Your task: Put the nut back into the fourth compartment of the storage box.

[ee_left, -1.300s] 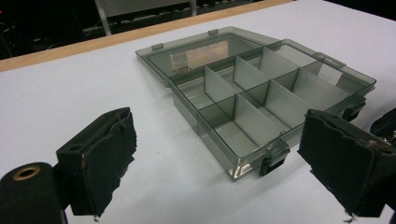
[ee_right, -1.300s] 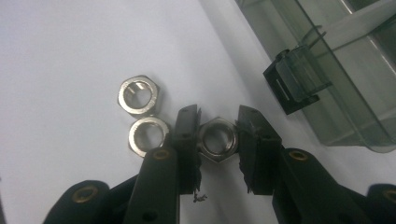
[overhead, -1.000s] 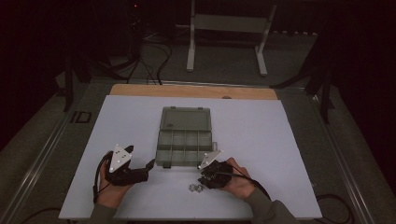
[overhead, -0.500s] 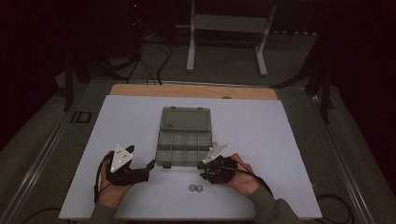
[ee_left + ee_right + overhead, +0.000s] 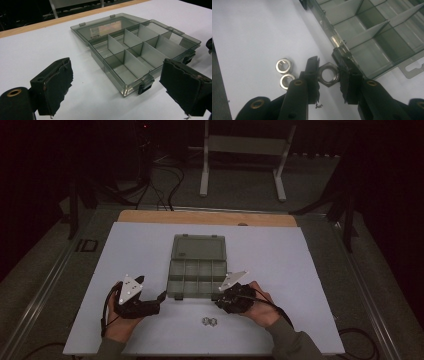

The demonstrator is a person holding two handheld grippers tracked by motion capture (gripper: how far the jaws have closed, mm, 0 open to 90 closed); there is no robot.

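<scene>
Nut [image 5: 328, 74] | pinched between right gripper [image 5: 329, 75] pads | beside organizer box [image 5: 372, 37]

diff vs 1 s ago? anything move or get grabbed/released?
The right gripper shifted slightly, away from the two loose nuts toward the open organizer box; the right gripper view shows its jaws shut on a nut. The left gripper, the box and the loose nuts stayed as they were.
</scene>
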